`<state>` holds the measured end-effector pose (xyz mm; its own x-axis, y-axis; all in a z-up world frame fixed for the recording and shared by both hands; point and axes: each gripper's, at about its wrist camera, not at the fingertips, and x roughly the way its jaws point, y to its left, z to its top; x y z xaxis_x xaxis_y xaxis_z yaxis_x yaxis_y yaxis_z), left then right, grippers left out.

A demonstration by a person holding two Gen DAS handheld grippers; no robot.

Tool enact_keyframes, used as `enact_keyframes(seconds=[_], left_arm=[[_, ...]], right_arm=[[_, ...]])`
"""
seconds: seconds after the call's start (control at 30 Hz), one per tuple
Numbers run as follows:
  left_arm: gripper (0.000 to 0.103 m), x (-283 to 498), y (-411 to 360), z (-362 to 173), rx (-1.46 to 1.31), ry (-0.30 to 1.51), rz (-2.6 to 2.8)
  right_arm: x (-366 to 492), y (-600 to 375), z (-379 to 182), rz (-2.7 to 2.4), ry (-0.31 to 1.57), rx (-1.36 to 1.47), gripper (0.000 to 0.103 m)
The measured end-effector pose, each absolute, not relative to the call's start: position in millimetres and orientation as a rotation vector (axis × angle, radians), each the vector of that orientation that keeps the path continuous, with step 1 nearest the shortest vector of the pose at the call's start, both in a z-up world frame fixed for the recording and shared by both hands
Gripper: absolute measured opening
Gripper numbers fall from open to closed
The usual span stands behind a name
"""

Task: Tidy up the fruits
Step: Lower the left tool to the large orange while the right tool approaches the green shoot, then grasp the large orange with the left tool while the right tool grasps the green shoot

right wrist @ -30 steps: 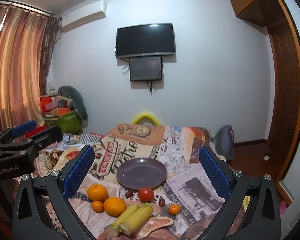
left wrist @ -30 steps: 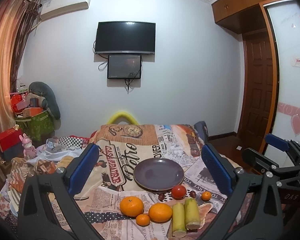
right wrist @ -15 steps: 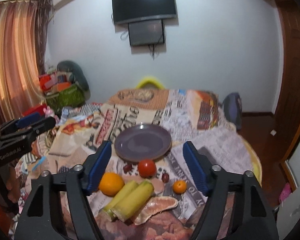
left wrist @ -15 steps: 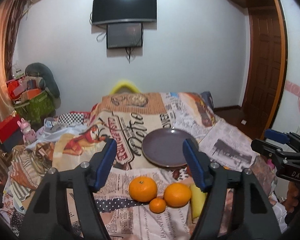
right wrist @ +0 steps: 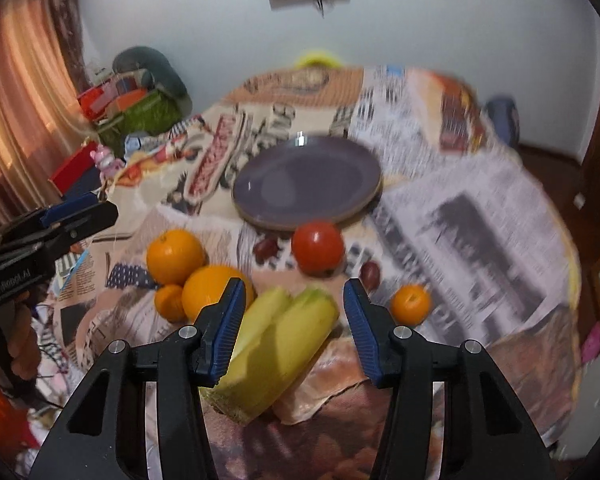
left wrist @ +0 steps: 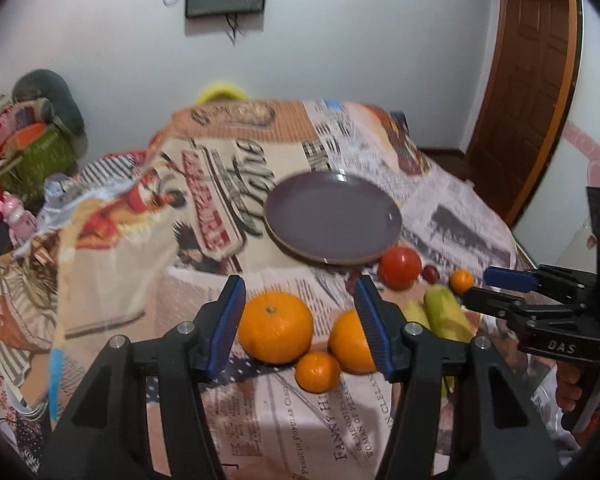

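Left gripper [left wrist: 300,316] tilted down over the fruit cluster, jaws closing at a middling gap; a big orange [left wrist: 275,328] sits between the blue pads [left wrist: 230,320], not pressed as far as the view shows. Second orange [left wrist: 350,342] is partly behind the right-hand pad, small mandarin [left wrist: 317,372] just in front, between the two. All on a table covered with newsprint-pattern cloth [left wrist: 292,432]. Purple plate [left wrist: 332,222] further back with nothing on it; tomato [left wrist: 399,267] just beside its near rim, a dark grape-like fruit [left wrist: 431,273] next to that, another small mandarin [left wrist: 461,281] further right. Right gripper [right wrist: 292,312] also angled down, jaws closing, moderate gap; two peeled yellow-green stalks [right wrist: 276,344] lie side by side between its pads, contact not evident, frame is blurred. Under the stalks a pale peel or slice [right wrist: 312,396], can't tell which. In the right view the oranges sit left of the stalks, tomato and plate beyond, lone mandarin to the right.
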<state>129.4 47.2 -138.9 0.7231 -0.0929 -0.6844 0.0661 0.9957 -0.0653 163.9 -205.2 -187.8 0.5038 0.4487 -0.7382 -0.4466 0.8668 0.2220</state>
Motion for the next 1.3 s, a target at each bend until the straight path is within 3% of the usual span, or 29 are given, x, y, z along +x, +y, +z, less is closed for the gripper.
enact_keyframes(seconds=[0.33,0.7,0.9,1.3], left_arm=[[0.057,148.8,35.8,-176.9,-0.042,0.894,-0.176],[0.064,151.4,18.3,-198.0,-0.044,0.970,-0.232],[0.067,155.2,10.3,-200.4,-0.045,0.988,-0.248],[0.067,170.5,-11.9,-210.4,-0.004,1.014,-0.274]], right_arm=[[169.9,-197.0,-214.1,0.534,0.995,-0.007,0.048],[169.6,-192.2,-224.4,0.569,1.015,0.001,0.057],[169.0,-196.1,-219.8,0.595,0.986,0.023,0.042],[166.4,-211.7,-208.9,0.607,0.938,0.047,0.039]])
